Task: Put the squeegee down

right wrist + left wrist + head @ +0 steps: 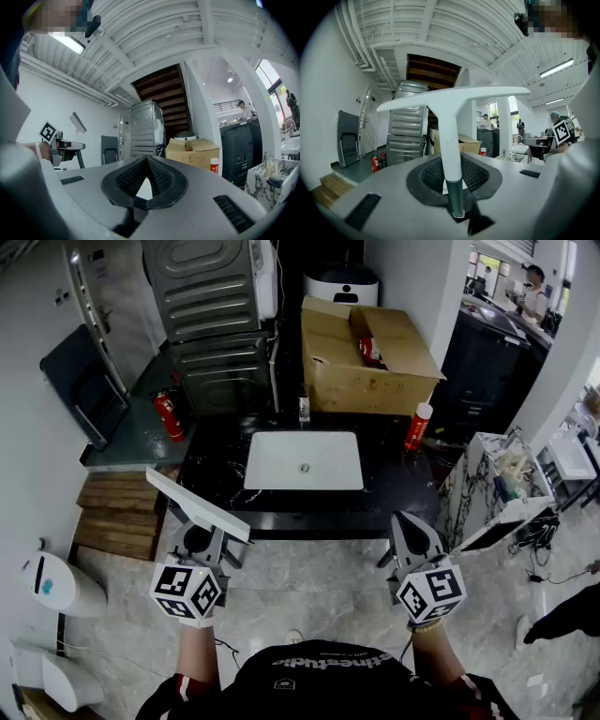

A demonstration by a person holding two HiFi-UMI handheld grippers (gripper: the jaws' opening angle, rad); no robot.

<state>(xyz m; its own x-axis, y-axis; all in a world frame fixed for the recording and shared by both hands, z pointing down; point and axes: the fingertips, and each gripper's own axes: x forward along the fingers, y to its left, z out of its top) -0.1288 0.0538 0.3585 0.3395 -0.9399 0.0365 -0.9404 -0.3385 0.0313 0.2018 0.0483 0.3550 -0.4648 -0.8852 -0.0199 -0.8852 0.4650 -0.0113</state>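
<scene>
My left gripper point(208, 538) is shut on the handle of a white T-shaped squeegee point(197, 505), held level in the air in front of the black counter point(394, 488). In the left gripper view the squeegee point(452, 136) stands up from between the jaws of the left gripper point(453, 165), with its blade across the top. My right gripper point(410, 526) hovers at the same height to the right, its jaws closed together with nothing between them. The right gripper point(147, 161) shows its pads meeting at the tip.
A white sink point(303, 461) is set in the counter, with a small bottle point(304, 409) behind it and a red bottle point(417, 427) at its right. Behind stand a cardboard box point(366, 357) and stacked machines point(206, 315). A fire extinguisher point(169, 415) and wooden steps point(117, 517) are left; a marble-sided bin point(492, 488) is right.
</scene>
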